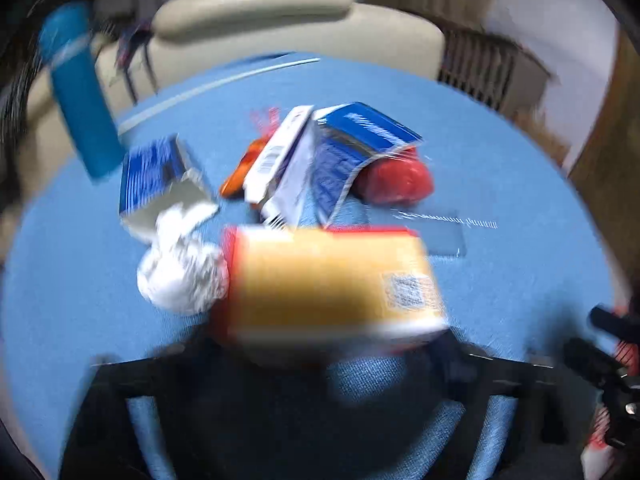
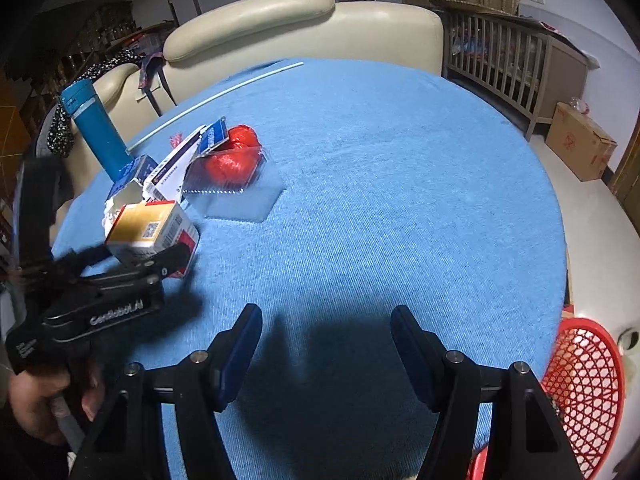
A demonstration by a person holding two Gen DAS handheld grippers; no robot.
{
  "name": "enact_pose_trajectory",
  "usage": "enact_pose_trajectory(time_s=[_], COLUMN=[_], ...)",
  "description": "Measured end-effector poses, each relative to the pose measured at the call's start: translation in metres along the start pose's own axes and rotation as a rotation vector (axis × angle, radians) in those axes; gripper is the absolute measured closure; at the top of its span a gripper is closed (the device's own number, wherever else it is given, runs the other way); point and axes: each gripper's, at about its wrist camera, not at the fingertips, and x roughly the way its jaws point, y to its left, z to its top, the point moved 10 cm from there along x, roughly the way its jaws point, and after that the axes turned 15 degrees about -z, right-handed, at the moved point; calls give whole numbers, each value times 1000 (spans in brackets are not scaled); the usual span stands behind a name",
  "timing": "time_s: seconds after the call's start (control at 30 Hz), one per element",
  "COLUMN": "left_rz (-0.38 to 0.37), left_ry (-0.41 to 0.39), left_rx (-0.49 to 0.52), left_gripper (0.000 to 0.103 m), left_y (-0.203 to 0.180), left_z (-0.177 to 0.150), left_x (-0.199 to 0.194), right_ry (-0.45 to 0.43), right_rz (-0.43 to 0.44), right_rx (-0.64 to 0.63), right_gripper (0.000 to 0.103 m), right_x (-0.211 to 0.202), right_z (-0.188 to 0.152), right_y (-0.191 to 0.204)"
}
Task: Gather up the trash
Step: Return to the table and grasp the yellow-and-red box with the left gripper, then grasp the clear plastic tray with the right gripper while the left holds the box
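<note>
My left gripper (image 1: 320, 340) is shut on a gold and red carton (image 1: 332, 284), seen blurred in the left wrist view and held just above the blue tablecloth (image 2: 380, 200). The same carton (image 2: 148, 232) and left gripper (image 2: 160, 256) show in the right wrist view at the left. Behind it lies a heap of trash: crumpled white tissue (image 1: 180, 268), torn blue and white boxes (image 1: 352, 152), an orange wrapper (image 1: 240, 172) and a clear tray with red wrapping (image 2: 234, 160). My right gripper (image 2: 326, 344) is open and empty over bare cloth.
A red mesh basket (image 2: 584, 392) stands beside the table at lower right. A tall blue tumbler (image 2: 96, 128) stands at the table's left edge. A white straw (image 2: 216, 96) lies at the back. A cream sofa (image 2: 300, 28) is behind the table.
</note>
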Motion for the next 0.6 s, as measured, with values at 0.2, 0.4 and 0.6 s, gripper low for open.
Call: enact_pose_trajectory(time_s=[0.2, 0.4, 0.6], left_rz=[30, 48, 40], left_ry=[-32, -32, -17], left_rx=[-2, -8, -30], left_gripper=[21, 21, 21], left_y=[13, 21, 31], left_z=[-11, -29, -35], left_x=[-26, -47, -48], right_ry=[-17, -94, -166], right_rz=[6, 60, 104], right_rx=[-24, -117, -269], right_gripper=[33, 33, 33], right_x=[11, 14, 21], right_z=[22, 65, 110], right_y=[14, 57, 93])
